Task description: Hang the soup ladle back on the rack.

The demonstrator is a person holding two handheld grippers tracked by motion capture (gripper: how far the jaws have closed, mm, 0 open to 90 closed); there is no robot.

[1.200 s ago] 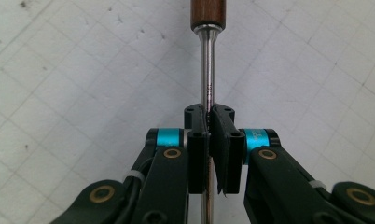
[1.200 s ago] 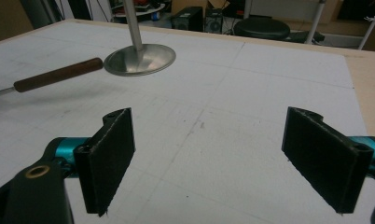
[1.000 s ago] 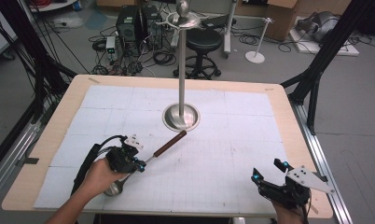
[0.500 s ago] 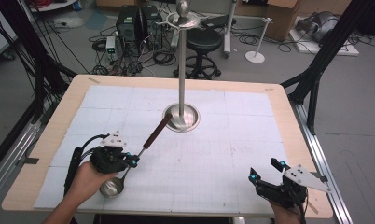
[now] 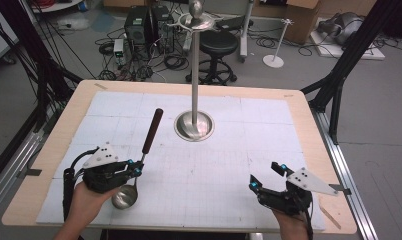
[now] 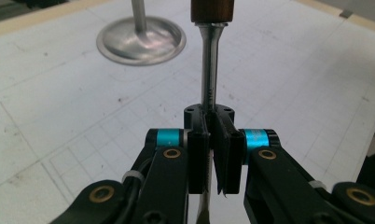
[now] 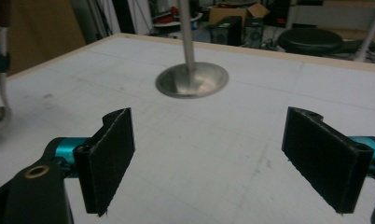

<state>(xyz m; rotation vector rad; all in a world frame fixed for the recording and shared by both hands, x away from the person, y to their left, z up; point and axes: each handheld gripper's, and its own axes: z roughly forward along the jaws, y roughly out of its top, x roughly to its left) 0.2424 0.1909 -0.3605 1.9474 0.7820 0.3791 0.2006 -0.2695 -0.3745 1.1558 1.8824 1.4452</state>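
High view: left gripper (image 5: 134, 167) sits at abt 8 o'clock on the table (image 5: 49, 150), jaws clamped on the thin metal neck of a ladle (image 5: 139, 155). Grip is low on the neck, prob so the long handle swings free. Steel bowl hangs twd the near edge at 6 from the jaws; dark brown wooden handle runs to 12, tipped a bit to 1, its end near the stand (image 5: 194, 122). Stand = polished round dished base at table centre w/ a tall slim pole and a hook ring on top; likely where the ladle is meant to hang, my guess. Right gripper (image 5: 266, 177) at abt 4 o'clock, well apart from both, jaws spread, nothing in them; looks parked.

Left gripper view: black jaws pinch tight on the smooth round shank; wood ferrule at 12, stand base at 11. Mat is white w/ faint grid, scuffed.

Right gripper view: flat, matte rectangular pads wide apart, nothing btw them. Shiny stand base at 12; ladle neck and bowl edge at 9, by the left gripper.
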